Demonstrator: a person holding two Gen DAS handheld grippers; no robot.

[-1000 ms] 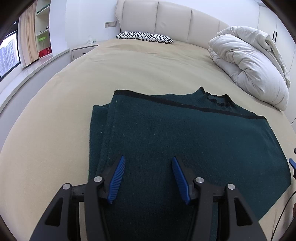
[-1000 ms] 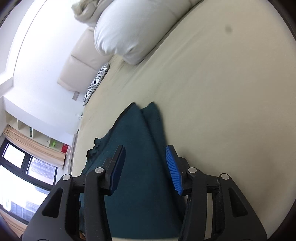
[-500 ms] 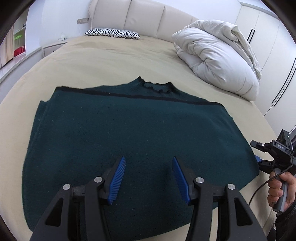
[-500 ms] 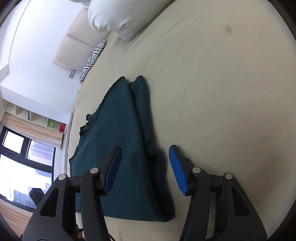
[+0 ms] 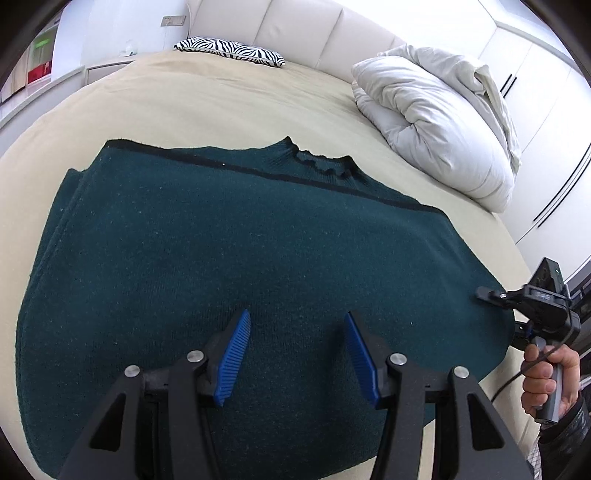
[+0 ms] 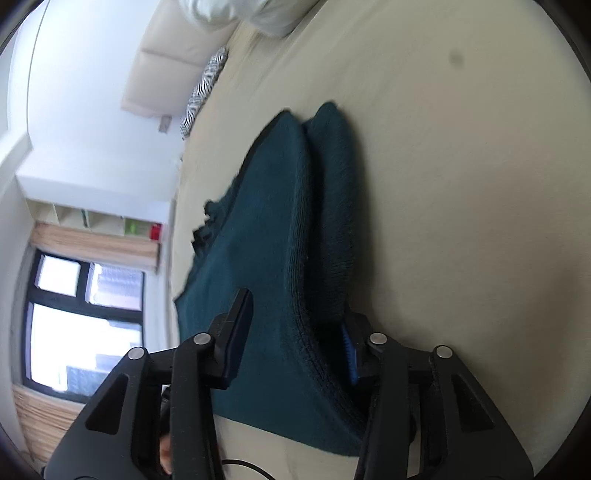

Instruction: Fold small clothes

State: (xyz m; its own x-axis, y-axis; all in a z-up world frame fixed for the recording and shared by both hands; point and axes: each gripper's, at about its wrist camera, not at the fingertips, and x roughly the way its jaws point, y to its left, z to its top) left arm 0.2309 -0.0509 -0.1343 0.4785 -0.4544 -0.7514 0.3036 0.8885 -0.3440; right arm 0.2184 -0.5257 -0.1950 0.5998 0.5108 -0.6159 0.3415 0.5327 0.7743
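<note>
We count two grippers, one garment, one duvet, one pillow.

Nearest in the left wrist view, our left gripper (image 5: 293, 347), black with two blue ribbed pads, hangs tilted down over the near part of the dark green knitted sweater (image 5: 236, 266). Its jaws stand apart and released, nothing between them; whether the tips touch the knit we cannot tell.

The sweater lies folded flat on the beige bed sheet (image 5: 221, 107), one piece, collar at its far edge, a black trim line running across near that edge.

At the right rim of the same view, our right gripper (image 5: 517, 310) meets the sweater's right edge. One hand (image 5: 550, 380) wraps its grey handle, fingers curled, a black cable trailing below.

In the right wrist view the right gripper (image 6: 295, 339) straddles that stacked edge of the sweater (image 6: 273, 236). Its jaws are closing with the layered knit between them: the right pad sits partly buried against the folds, the left pad sits over the top layer. We read this as a grasp on the sweater's edge. The view is rolled sideways.

Farther off, one bunched white duvet (image 5: 439, 122) rests on the bed's right side. Beyond it, one zebra-striped pillow (image 5: 229, 50) lies by the cream padded headboard (image 5: 295, 33).
</note>
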